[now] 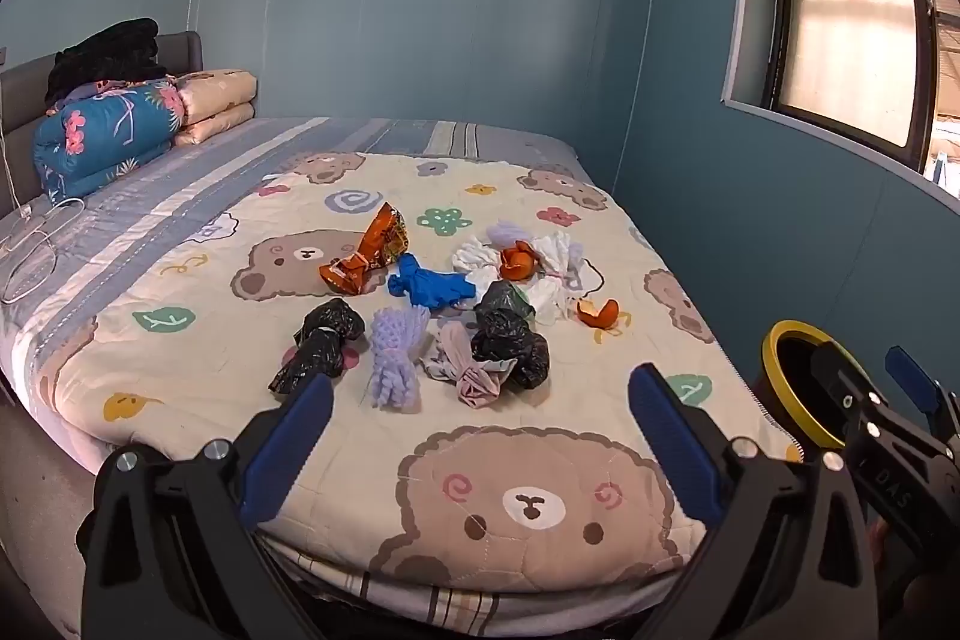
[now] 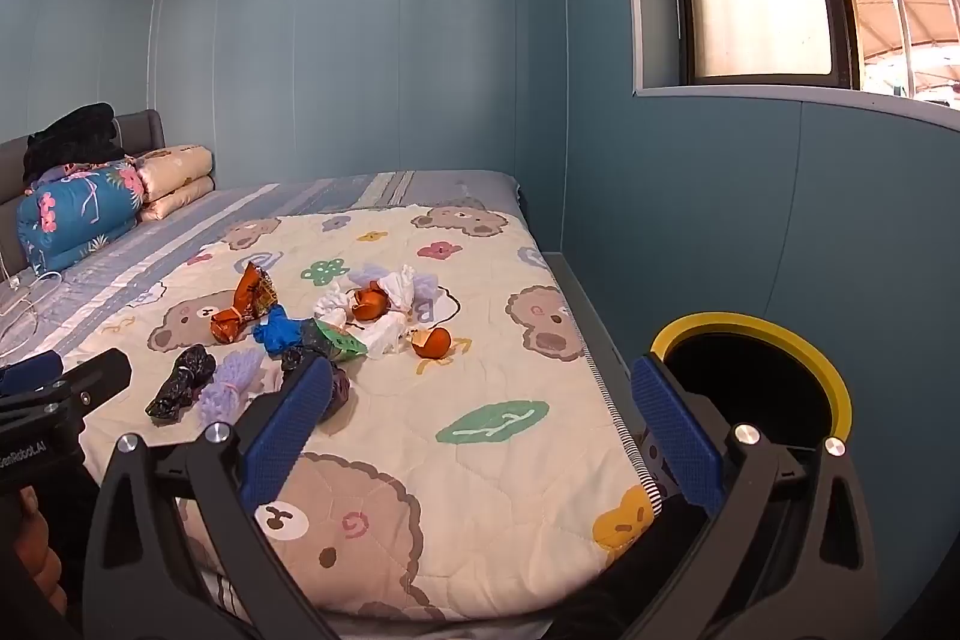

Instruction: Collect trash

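On the bed, left to right:
Quilts (image 1: 114, 130): folded and stacked at the headboard, far left, with a dark cloth on top.
Cable (image 1: 36, 244): a white loop laid on the striped sheet, near the quilts.
Blanket (image 1: 180, 280): a bear-print cover spread over the bed (image 1: 372, 133); all the trash is carried on it.
Left tool (image 1: 480, 436): jaws spread wide, nothing held; seen over the near edge of the blanket.
Black bag (image 1: 321, 343): knotted, at the left of the pile.
Purple net (image 1: 396, 358): just right of the black bag.
Wrapper (image 1: 372, 253): orange foil, behind the purple net.
Glove (image 1: 429, 283): blue, crumpled, near the middle of the pile.
Second bag (image 1: 510, 340): black, right of the purple net, touching a pinkish cloth (image 1: 474, 376).
Tissues (image 1: 540, 268): white, bunched around an orange peel (image 1: 517, 262).
Loose peel (image 1: 598, 311): at the right edge of the pile.
Right tool (image 2: 480, 430): jaws spread wide, nothing held.
Bin (image 2: 756, 328): yellow-rimmed, dark inside, beside the bed at the right.
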Motion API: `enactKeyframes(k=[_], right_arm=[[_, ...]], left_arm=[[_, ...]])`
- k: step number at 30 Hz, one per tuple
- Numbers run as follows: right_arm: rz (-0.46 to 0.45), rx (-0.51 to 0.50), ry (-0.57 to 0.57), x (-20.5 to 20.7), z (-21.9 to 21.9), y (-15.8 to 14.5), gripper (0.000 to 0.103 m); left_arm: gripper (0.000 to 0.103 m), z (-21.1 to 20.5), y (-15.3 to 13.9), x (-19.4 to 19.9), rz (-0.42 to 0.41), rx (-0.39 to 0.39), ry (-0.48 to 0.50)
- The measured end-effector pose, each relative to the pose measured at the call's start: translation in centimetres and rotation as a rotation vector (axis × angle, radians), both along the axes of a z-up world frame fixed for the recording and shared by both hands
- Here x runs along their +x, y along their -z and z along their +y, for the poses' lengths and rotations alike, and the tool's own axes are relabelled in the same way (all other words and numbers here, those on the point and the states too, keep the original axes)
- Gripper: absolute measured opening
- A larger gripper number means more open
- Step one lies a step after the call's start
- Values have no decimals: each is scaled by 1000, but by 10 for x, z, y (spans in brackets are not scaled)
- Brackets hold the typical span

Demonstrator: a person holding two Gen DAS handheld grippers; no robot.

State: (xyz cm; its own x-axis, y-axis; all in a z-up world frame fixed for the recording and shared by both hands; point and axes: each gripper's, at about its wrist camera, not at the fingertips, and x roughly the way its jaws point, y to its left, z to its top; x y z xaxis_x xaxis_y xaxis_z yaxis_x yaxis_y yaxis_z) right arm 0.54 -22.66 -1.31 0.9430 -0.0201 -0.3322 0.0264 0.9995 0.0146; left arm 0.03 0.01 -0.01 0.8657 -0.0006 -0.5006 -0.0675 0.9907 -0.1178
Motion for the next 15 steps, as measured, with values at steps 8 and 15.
enactKeyframes(k=[8,15], right_arm=[[8,-6,-1,-1,1,0,96],[11,-7,0,-2,2,4,96]], left_arm=[[95,0,0,0,-2,-7,0],[95,0,0,0,-3,-9,-2]])
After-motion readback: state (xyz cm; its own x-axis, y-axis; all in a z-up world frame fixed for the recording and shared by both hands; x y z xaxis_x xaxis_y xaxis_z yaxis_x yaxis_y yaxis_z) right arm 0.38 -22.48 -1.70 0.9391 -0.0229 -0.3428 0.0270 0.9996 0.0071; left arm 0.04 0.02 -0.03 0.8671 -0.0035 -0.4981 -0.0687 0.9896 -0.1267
